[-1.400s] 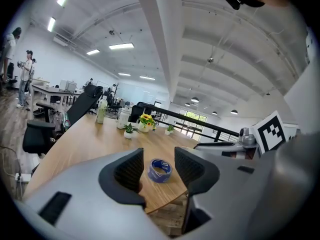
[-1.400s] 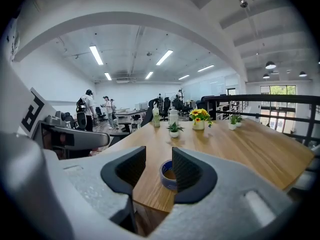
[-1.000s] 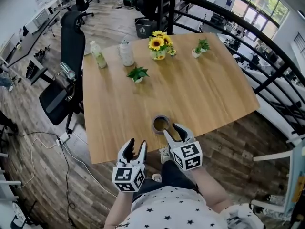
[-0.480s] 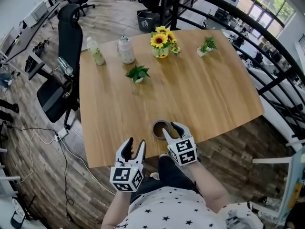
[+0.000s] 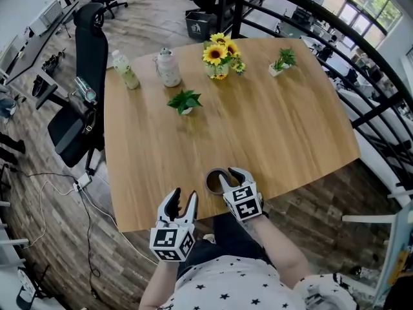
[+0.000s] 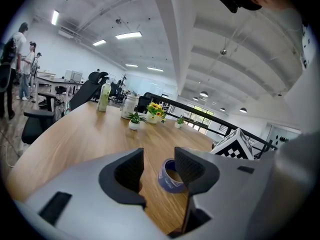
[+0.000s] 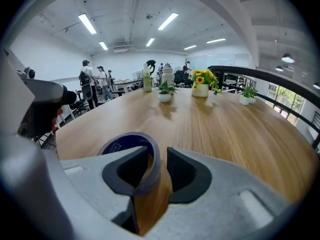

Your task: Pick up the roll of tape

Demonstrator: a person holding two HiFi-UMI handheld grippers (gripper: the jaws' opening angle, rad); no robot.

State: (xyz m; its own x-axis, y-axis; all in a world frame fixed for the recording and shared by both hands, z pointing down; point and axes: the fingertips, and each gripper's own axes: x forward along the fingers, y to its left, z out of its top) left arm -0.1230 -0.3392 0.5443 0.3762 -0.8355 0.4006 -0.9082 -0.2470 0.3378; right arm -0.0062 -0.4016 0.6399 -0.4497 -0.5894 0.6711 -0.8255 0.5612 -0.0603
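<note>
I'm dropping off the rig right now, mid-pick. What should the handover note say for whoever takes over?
Right gripper: lowered over the blue roll of tape, with one jaw inside the ring and one outside. Its jaws have just been closing with the roll's wall between them. A gap shows at the outer jaw, so there is no grip yet.
Left gripper: jaws apart and empty, hovering at the near edge of the wooden table, beside the roll.
Tape: lying flat on the table near its front edge.
Done: approach and straddling the wall.
Left to do: close on the wall, then lift.
</note>
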